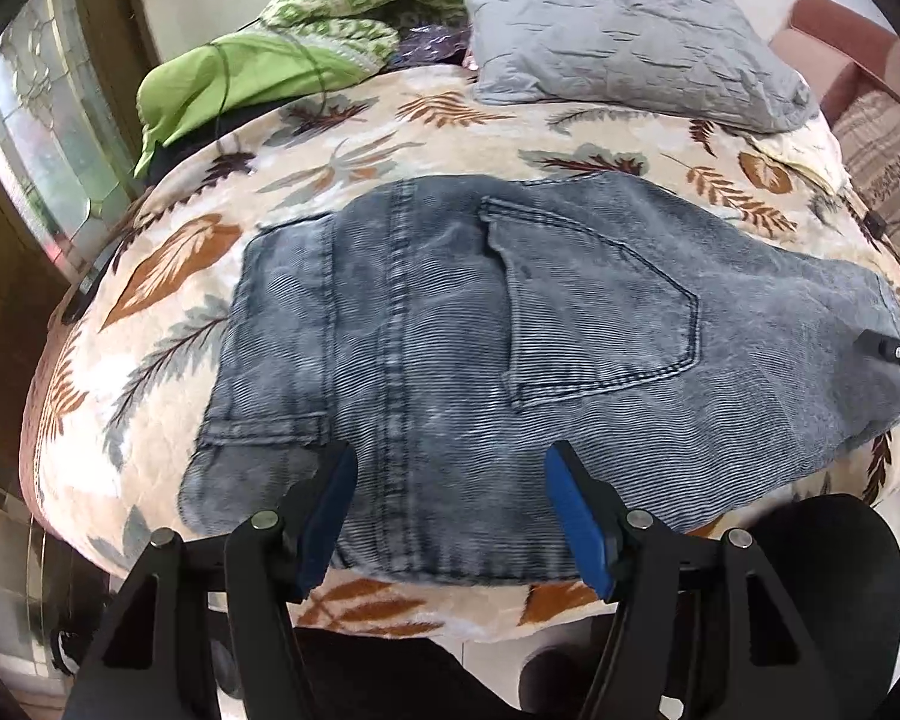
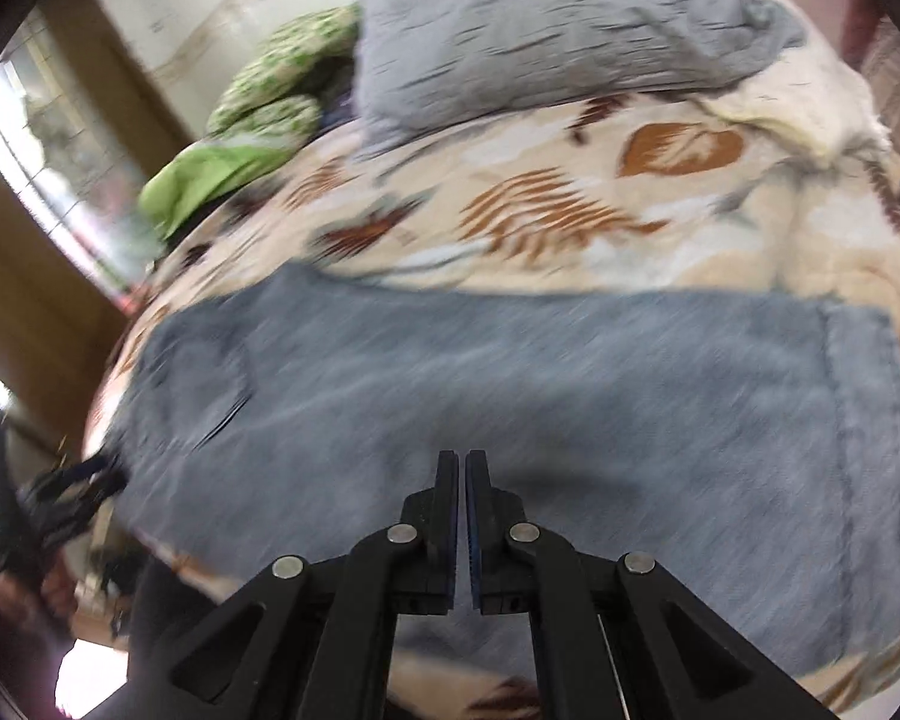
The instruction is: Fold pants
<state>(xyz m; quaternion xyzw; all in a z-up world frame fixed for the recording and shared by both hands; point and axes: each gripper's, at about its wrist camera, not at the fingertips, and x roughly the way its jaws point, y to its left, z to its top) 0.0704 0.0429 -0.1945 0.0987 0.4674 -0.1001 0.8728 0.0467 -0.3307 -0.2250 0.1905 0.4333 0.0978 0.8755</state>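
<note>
Grey-blue jeans (image 1: 450, 312) lie folded on the leaf-print blanket (image 1: 168, 276), back pocket (image 1: 600, 306) facing up. My left gripper (image 1: 453, 480) hovers over the near edge of the jeans, its blue pads (image 1: 576, 516) standing wide apart on either side of the centre seam and not pressing on the cloth. The black tip of my right gripper (image 1: 882, 348) enters at the right edge, over the jeans' right end. In the blurred right wrist view the right gripper (image 2: 465, 462) is shut with nothing between its pads, above the jeans (image 2: 510, 372). The left gripper (image 2: 60, 498) shows at the far left.
A grey pillow (image 1: 630, 36) lies at the back of the bed, with a green knitted throw (image 1: 354, 0) and a green cloth (image 1: 234, 78) to its left. A glass-paned wooden door (image 1: 30, 120) stands at left, a pink seat (image 1: 840, 54) at right. A person's dark-clothed legs (image 1: 360, 678) are at the bed's near edge.
</note>
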